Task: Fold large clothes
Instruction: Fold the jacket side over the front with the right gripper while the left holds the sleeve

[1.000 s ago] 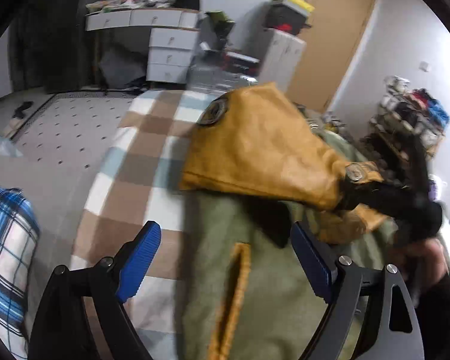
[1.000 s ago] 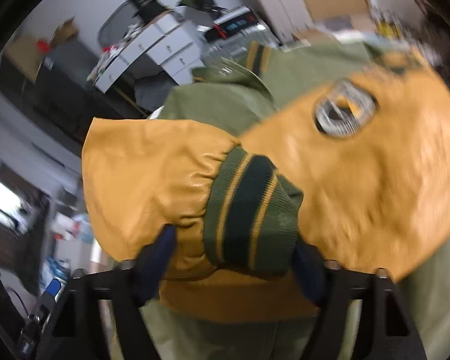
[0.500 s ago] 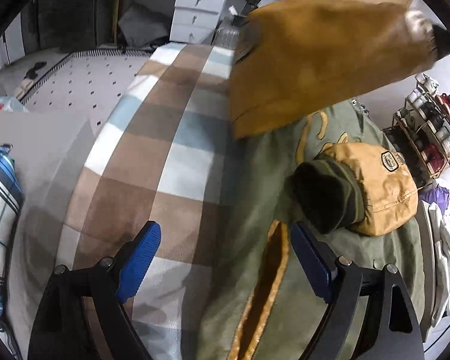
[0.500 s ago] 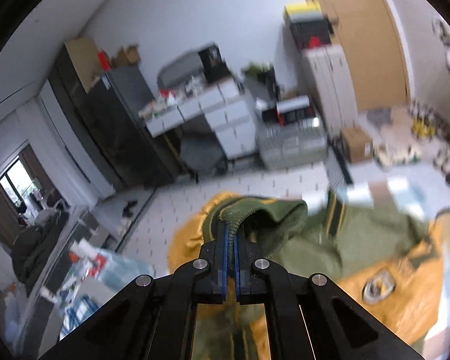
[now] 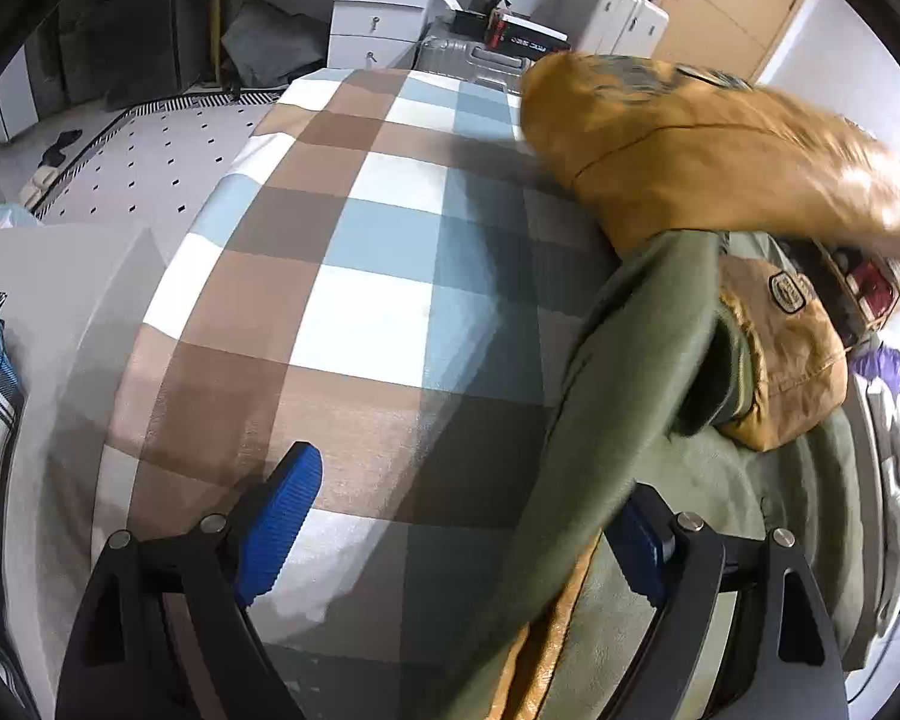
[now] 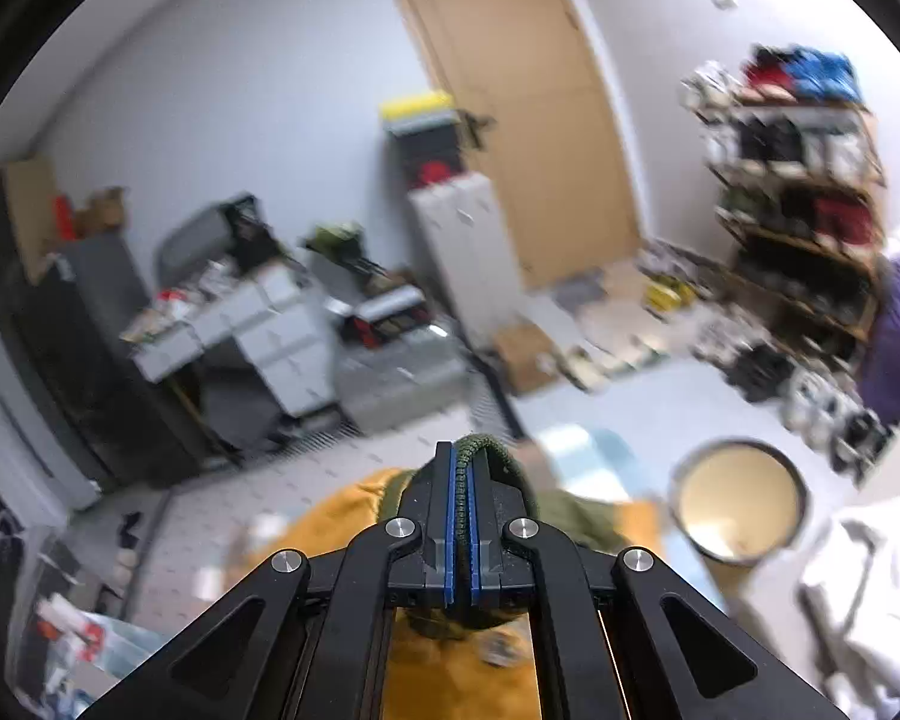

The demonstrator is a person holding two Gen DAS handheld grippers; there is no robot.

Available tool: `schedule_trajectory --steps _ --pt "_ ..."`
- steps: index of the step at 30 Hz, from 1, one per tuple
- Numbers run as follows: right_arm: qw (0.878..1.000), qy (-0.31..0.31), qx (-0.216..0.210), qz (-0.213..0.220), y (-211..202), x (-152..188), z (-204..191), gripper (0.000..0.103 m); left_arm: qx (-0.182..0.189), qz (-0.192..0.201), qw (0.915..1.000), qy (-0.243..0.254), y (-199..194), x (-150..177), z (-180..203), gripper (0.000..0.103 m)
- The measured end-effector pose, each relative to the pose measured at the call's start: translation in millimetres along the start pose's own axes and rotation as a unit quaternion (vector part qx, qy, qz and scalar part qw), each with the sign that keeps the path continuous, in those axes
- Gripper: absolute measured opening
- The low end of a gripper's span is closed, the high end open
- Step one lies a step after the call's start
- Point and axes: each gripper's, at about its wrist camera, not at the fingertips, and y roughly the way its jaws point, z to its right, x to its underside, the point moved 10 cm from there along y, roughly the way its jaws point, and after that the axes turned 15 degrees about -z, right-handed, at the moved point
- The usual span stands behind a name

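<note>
On a bed spread with a brown, blue and white check cover, a green jacket with mustard leather sleeves lies at the right side. Only the left wrist view takes in bed and garment: one sleeve hangs lifted and blurred over the far corner, while the other sleeve, bearing a patch, lies folded on the jacket's body. The left gripper stands released, jaws wide; the jacket's raised green edge crosses in front of its right finger, and whether cloth and pad touch cannot be told.

From the right wrist view the bed barely shows. The right gripper is clenched on a dark green ribbed cuff, a loop of knit standing above the blue pads, mustard leather hanging beneath. Behind it the room is smeared: a door, cluttered shelves and drawers, and a round bin. The lifted sleeve's far end runs out of the left view, so the cuff and its gripper are cut off there.
</note>
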Motion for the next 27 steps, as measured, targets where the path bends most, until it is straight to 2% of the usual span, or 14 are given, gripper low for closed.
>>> schedule_trajectory --steps 5,8,11,15,19,20,21,22,23,24,27 --pt "0.997 0.050 0.056 -0.033 27 27 90 0.002 -0.018 -0.006 0.9998 0.010 5 1 5 0.086" --pt "0.993 0.046 0.076 -0.075 50 52 116 0.002 -0.044 0.001 0.9988 0.023 0 -2 9 0.086" --pt "0.993 0.017 0.077 -0.090 60 65 107 0.002 -0.037 0.024 0.9977 0.052 -12 -15 24 0.086" --pt "0.995 -0.006 0.055 -0.078 45 57 83 0.002 -0.044 0.044 0.9923 0.107 -14 -47 59 0.086" --pt "0.998 -0.037 0.030 -0.039 8 28 40 0.002 -0.102 0.023 0.9820 0.157 14 -72 77 0.086" --pt "0.998 -0.044 0.025 -0.029 -2 20 29 0.002 -0.101 0.011 0.9814 0.163 20 -73 77 0.085" --pt "0.998 -0.056 0.022 -0.015 -15 10 15 0.002 -0.094 -0.005 0.9822 0.163 29 -74 76 0.078" --pt "0.998 -0.064 0.022 -0.006 -21 6 6 0.002 -0.067 -0.024 0.9841 0.163 37 -72 76 0.063" --pt "0.997 -0.078 0.023 0.007 -30 -2 -8 0.002 -0.034 -0.042 0.9848 0.165 41 -69 78 0.027" --pt "0.995 -0.091 0.024 0.018 -38 -7 -20 0.002 -0.008 -0.056 0.9856 0.159 44 -66 77 0.018" --pt "0.991 -0.127 0.033 0.040 -53 -23 -58 0.002 -0.017 -0.043 0.9853 0.164 39 -64 71 0.012"
